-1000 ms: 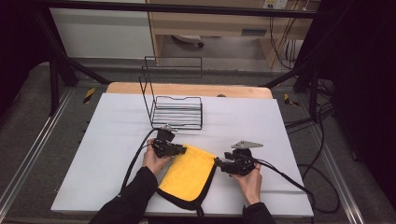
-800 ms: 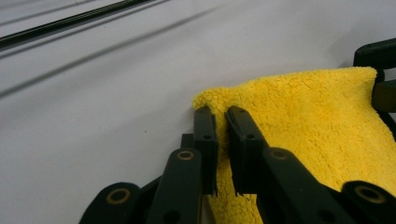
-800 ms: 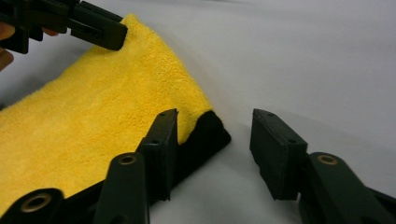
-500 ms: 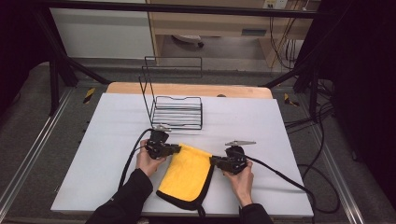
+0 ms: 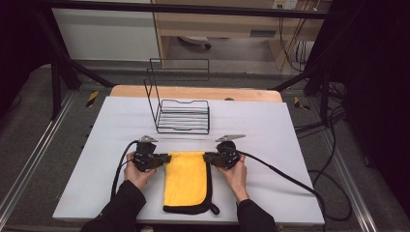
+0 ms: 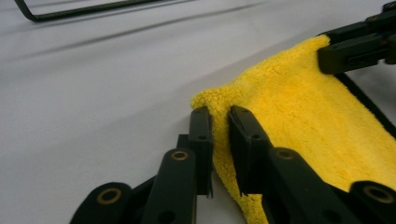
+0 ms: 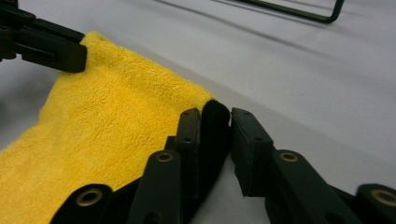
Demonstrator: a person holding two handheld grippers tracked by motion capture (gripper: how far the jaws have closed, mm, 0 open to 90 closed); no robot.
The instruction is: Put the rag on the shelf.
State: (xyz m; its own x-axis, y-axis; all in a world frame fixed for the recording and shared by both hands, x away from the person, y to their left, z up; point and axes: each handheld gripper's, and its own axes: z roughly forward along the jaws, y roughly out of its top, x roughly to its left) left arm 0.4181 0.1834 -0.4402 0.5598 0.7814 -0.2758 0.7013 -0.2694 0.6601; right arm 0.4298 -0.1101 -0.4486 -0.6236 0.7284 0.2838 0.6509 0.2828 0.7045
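A yellow cloth [image 5: 183,179] with black edging lies flat on the white table [image 5: 270,140], its long side running toward the person. My left gripper [image 5: 166,157] is shut on its far left corner, and yellow pile [image 6: 303,107] fills the gap between the jaws of the gripper [image 6: 219,114]. My right gripper [image 5: 206,157] is shut on the far right corner, with the black hem of the cloth [image 7: 107,121] wedged between its jaws [image 7: 215,114]. Both pairs of jaws have just been opening a little with the cloth still between them. The far edge runs straight between the two grippers.
A black wire rack [image 5: 181,116] with a tall back stands just beyond the cloth. Cables trail from both grippers, one looping left [image 5: 121,164] and one crossing the table to the right [image 5: 285,176]. A wooden strip [image 5: 193,92] borders the table's far side.
Both hands have shifted left. The cloth, which lay at an angle, now lies square with its far edge stretched between the grippers.
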